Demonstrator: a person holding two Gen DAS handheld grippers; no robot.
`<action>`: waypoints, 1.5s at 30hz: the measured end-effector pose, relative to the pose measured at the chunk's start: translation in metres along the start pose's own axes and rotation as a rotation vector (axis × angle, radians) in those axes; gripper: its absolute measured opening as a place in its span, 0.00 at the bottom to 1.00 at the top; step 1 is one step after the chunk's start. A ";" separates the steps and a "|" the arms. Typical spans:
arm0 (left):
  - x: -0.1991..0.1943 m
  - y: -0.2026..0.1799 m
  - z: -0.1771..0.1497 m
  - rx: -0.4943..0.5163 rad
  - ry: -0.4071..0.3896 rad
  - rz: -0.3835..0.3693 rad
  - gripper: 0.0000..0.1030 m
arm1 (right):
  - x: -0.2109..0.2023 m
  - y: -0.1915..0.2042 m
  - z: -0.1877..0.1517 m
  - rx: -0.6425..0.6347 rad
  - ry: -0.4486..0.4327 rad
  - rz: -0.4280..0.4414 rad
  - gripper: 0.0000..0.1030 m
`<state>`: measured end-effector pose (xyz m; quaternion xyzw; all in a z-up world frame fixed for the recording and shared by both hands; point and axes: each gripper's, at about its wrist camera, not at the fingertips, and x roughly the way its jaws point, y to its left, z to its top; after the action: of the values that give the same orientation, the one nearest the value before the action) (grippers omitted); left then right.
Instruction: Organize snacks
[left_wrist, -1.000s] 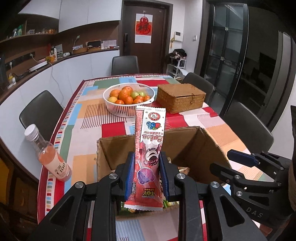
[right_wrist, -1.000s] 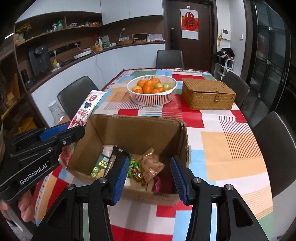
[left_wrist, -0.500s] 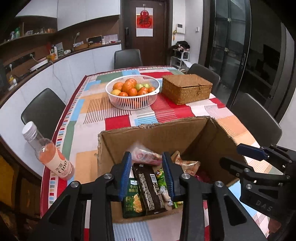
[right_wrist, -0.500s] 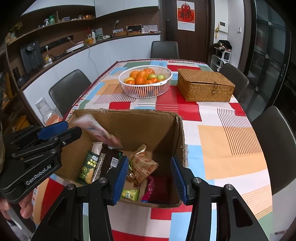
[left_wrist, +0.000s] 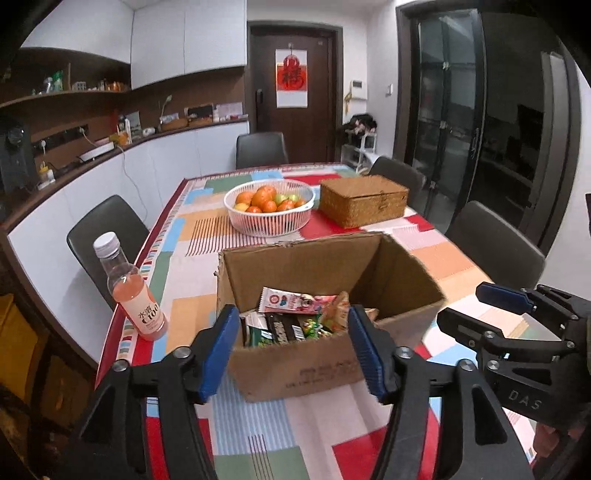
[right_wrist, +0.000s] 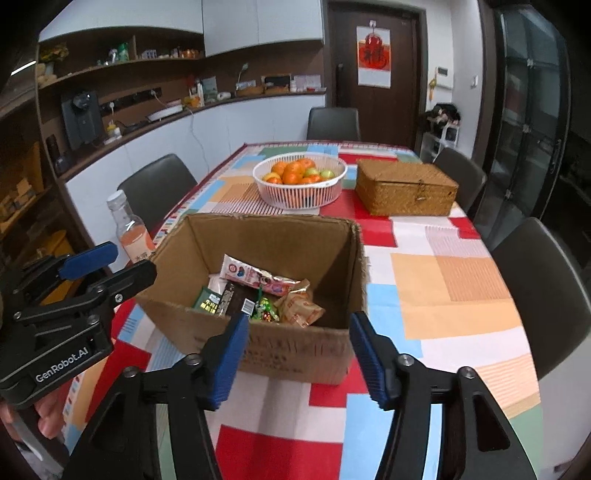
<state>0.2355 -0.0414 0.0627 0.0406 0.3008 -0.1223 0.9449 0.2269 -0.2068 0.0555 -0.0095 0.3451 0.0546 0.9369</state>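
The pink snack stick pack is down inside the cardboard box now, lying flat across the top of the pile toward the back wall. Under and beside it there's a green packet, a dark bar wrapper and a crinkly orange-brown pouch, all glossy film that looks slippery and a bit puffy.

Left gripper has just been opening, jaws spread with nothing between them, hanging in front of the box's near wall. Right gripper has its jaws apart too, just opened a touch wider, also empty.

What could go wrong: the box is plain corrugated card with raw, slightly ragged top edges and no flaps, probably light, so I'd guess a finger catching the near wall would shove it across the smooth patchwork tablecloth. The pink pack sits loose on an uneven heap, so anything dropped on it could tip it up against the wall. The plastic drink bottle stands close to the left table edge, tall and narrow, and a careless left-hand swing could knock it off.

Further back, well clear: 1 white slatted fruit basket and 1 woven lidded box.
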 end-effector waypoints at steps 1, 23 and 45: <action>-0.008 -0.002 -0.004 -0.003 -0.018 0.007 0.69 | -0.005 -0.001 -0.004 0.001 -0.013 -0.005 0.57; -0.109 -0.025 -0.077 -0.008 -0.164 0.117 1.00 | -0.106 -0.002 -0.092 0.075 -0.209 -0.039 0.83; -0.122 -0.026 -0.099 -0.035 -0.136 0.130 1.00 | -0.111 0.004 -0.113 0.056 -0.210 -0.008 0.83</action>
<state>0.0778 -0.0262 0.0526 0.0349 0.2350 -0.0579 0.9697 0.0695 -0.2196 0.0415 0.0209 0.2465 0.0418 0.9680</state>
